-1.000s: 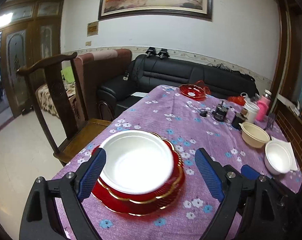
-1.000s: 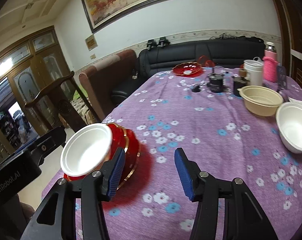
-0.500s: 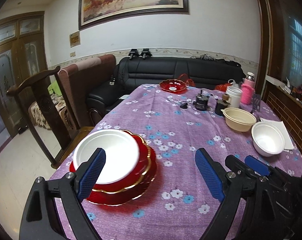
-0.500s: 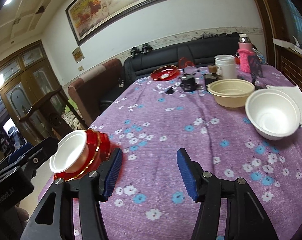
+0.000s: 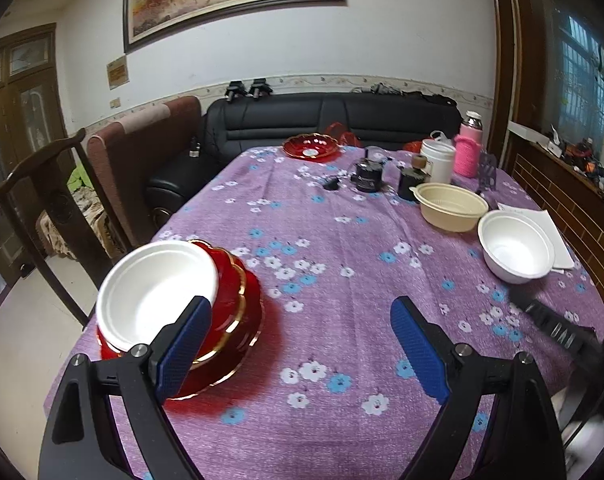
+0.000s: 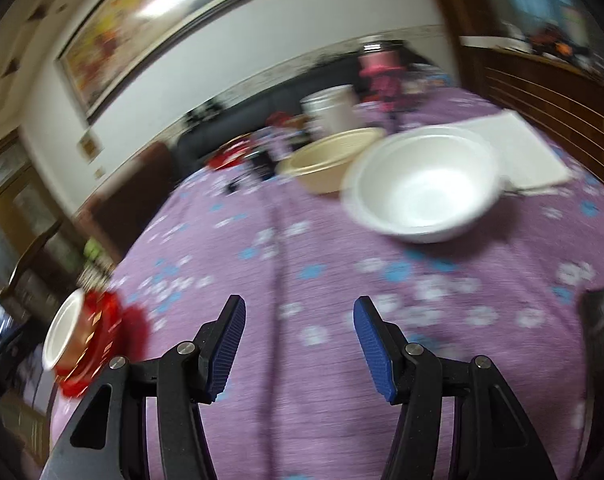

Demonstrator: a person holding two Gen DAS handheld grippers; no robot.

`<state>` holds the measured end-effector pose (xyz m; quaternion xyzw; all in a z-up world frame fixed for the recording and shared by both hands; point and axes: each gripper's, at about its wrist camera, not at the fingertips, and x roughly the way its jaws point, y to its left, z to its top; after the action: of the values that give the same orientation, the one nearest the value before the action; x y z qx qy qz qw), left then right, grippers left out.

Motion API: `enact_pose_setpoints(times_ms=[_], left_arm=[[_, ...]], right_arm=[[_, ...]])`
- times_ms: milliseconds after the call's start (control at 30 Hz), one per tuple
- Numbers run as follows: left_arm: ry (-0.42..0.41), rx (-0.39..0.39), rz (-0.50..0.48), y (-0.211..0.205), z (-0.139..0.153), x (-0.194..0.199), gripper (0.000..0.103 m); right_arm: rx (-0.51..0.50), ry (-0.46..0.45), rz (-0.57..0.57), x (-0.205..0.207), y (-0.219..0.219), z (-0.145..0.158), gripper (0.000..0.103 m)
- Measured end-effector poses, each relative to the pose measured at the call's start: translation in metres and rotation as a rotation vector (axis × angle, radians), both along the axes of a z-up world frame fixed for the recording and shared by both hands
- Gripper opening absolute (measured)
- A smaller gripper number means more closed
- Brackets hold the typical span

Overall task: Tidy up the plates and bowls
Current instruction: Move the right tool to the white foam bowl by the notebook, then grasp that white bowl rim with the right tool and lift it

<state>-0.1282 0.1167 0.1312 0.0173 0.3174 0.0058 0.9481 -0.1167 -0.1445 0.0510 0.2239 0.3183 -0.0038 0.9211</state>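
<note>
Right gripper (image 6: 298,344) hovers low over the purple tablecloth (image 6: 302,400), jaws apart, empty; white bowl (image 6: 422,184) sits ahead, slightly right. Left gripper (image 5: 302,344) likewise spread, empty, white plate (image 5: 154,292) on stacked red plates (image 5: 238,304) beside its left finger.

Smeared by motion across the whole right wrist view: white bowl (image 6: 422,188), cream bowl (image 6: 330,160) behind it, red plates (image 6: 102,336). Small dark items (image 5: 368,176) beyond the cream bowl too small to tell. Right gripper (image 5: 558,330) blurred, cut off by the frame edge.
</note>
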Motion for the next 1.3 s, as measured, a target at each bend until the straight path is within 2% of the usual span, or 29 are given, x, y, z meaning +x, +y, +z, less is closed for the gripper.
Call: enact_pose_setpoints(times_ms=[200,333,433,533,600,633,767,933,1100,1167,1300], left_arm=[[0.042,-0.021,-0.028,-0.006,-0.009,0.006,0.091],[0.050,-0.023,-0.029,-0.007,-0.010,0.007,0.091],[0.056,-0.025,-0.027,-0.007,-0.011,0.008,0.091],[0.066,-0.022,-0.025,-0.009,-0.014,0.010,0.091],[0.071,-0.018,-0.025,-0.011,-0.016,0.012,0.091],[0.078,-0.019,-0.026,-0.012,-0.018,0.013,0.091],[0.113,-0.040,-0.030,-0.016,-0.025,0.019,0.091],[0.140,-0.051,-0.040,-0.023,-0.030,0.026,0.091],[0.157,-0.059,-0.052,-0.029,-0.032,0.036,0.091],[0.159,-0.066,-0.058,-0.032,-0.033,0.042,0.091],[0.171,-0.079,-0.063,-0.038,-0.039,0.056,0.091]], right_arm=[[0.003,0.014,-0.274,0.007,-0.072,0.000,0.060],[0.042,0.060,-0.352,0.033,-0.105,-0.011,0.060],[0.082,0.073,-0.360,0.051,-0.119,-0.021,0.060],[0.125,0.067,-0.322,0.066,-0.124,-0.027,0.060],[0.127,0.071,-0.285,0.070,-0.122,-0.029,0.040],[0.125,0.080,-0.272,0.074,-0.120,-0.031,0.025],[0.196,0.079,-0.186,0.077,-0.114,-0.038,0.015],[0.311,0.062,-0.025,0.077,-0.101,-0.038,0.013],[0.419,0.097,0.220,0.086,-0.068,-0.043,0.013],[0.404,0.105,0.273,0.088,-0.053,-0.042,0.016],[0.291,0.111,0.278,0.084,-0.033,-0.038,0.016]])
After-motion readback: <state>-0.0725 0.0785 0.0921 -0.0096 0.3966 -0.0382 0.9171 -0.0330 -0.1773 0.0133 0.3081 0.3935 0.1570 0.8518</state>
